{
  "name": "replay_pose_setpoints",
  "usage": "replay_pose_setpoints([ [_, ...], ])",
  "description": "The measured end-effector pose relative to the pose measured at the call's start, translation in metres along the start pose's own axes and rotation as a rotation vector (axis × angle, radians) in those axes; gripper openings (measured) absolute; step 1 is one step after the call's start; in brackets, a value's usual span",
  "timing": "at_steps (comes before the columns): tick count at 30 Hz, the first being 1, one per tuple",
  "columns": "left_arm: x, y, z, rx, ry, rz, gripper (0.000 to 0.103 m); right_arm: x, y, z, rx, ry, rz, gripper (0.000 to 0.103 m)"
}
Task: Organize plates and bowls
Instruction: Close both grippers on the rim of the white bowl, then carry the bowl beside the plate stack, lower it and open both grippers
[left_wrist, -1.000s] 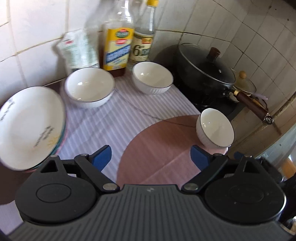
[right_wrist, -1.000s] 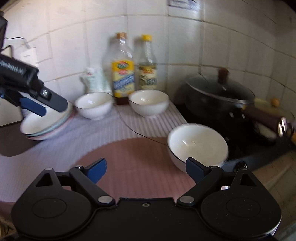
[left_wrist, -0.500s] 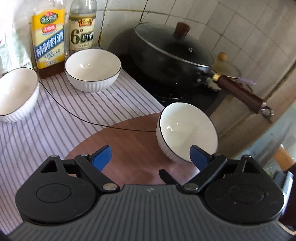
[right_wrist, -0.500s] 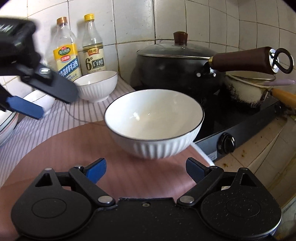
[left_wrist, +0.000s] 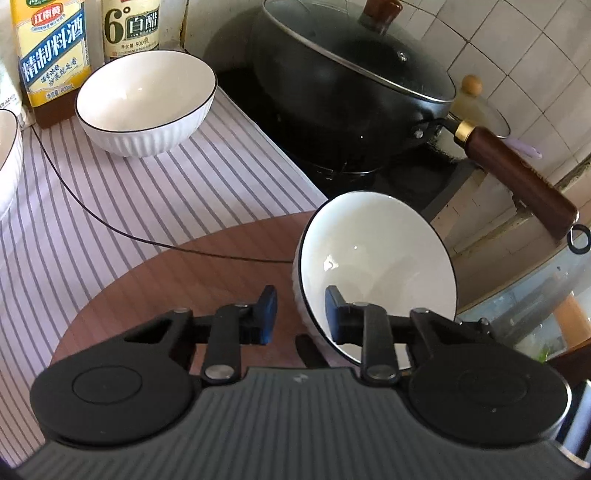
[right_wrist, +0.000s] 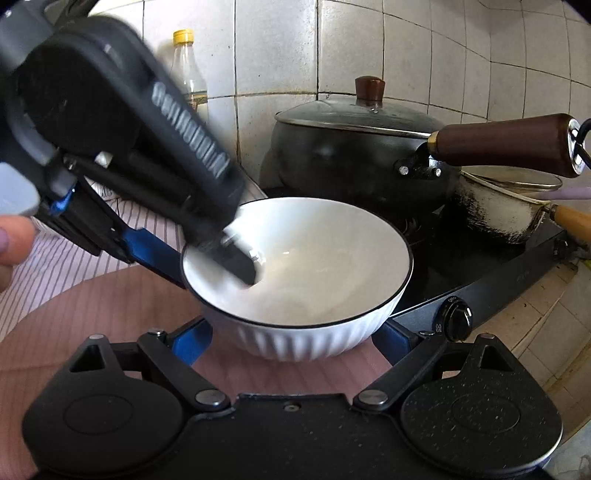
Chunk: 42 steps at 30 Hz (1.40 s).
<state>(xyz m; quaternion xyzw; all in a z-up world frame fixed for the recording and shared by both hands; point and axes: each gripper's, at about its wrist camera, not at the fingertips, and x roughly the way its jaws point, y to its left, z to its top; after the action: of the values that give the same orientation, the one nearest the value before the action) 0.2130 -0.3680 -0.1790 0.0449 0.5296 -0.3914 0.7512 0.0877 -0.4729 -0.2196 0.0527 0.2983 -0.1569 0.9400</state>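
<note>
A white ribbed bowl with a dark rim (left_wrist: 373, 266) sits on the brown round mat by the stove; it also shows in the right wrist view (right_wrist: 306, 266). My left gripper (left_wrist: 300, 315) straddles its near rim, one finger inside and one outside, jaws narrowed but with a gap to the wall. My right gripper (right_wrist: 291, 341) is open, its blue fingers flanking the bowl's base without touching. A second white bowl (left_wrist: 146, 99) stands at the back by the bottles. A third bowl's edge (left_wrist: 7, 158) shows at the far left.
A black lidded wok (left_wrist: 351, 81) with a wooden handle (left_wrist: 517, 177) sits on the stove right of the bowl. Two bottles (left_wrist: 51, 51) stand against the tiled wall. A thin black cable (left_wrist: 110, 225) crosses the striped cloth. A small enamel pot (right_wrist: 506, 206) sits behind the wok.
My left gripper swung right from the plates to the bowl and narrowed its jaws over the rim. My right gripper moved in until its open fingers flank the bowl.
</note>
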Motion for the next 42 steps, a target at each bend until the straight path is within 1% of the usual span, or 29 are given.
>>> replay_pose_setpoints([
  [3,0.003,0.006,0.0,-0.042,0.019,-0.033,0.014,0.0,0.0,0.0,-0.007,-0.014,0.002,0.095],
  [7,0.003,0.001,0.001,-0.025,0.024,-0.02,0.013,0.005,0.002,-0.002,-0.035,-0.023,-0.002,0.095],
  [10,0.0,0.001,0.002,-0.037,0.037,-0.011,0.013,0.006,-0.001,0.0,0.006,-0.013,0.013,0.095],
  [13,-0.005,0.004,0.001,-0.049,0.052,-0.019,0.014,0.003,0.0,0.001,0.018,0.0,0.028,0.095],
  [16,-0.015,0.005,-0.004,-0.038,0.066,0.0,0.014,-0.003,0.005,0.0,0.009,-0.004,0.037,0.095],
  [19,-0.029,0.012,-0.008,-0.05,0.071,-0.001,0.014,-0.011,0.013,0.002,-0.014,0.005,0.062,0.095],
  [22,-0.048,0.02,-0.014,-0.067,0.064,0.009,0.014,-0.023,0.024,0.006,-0.051,-0.004,0.091,0.095],
  [26,-0.076,0.03,-0.023,-0.068,0.032,0.049,0.014,-0.038,0.04,0.012,-0.066,-0.023,0.143,0.095],
  [31,-0.111,0.043,-0.033,-0.069,0.008,0.111,0.014,-0.052,0.063,0.021,-0.124,-0.053,0.201,0.094],
  [37,-0.15,0.072,-0.04,-0.147,-0.027,0.136,0.014,-0.065,0.093,0.03,-0.188,-0.109,0.285,0.094],
  [42,-0.166,0.093,-0.054,-0.209,-0.041,0.167,0.014,-0.07,0.12,0.037,-0.22,-0.104,0.346,0.094],
])
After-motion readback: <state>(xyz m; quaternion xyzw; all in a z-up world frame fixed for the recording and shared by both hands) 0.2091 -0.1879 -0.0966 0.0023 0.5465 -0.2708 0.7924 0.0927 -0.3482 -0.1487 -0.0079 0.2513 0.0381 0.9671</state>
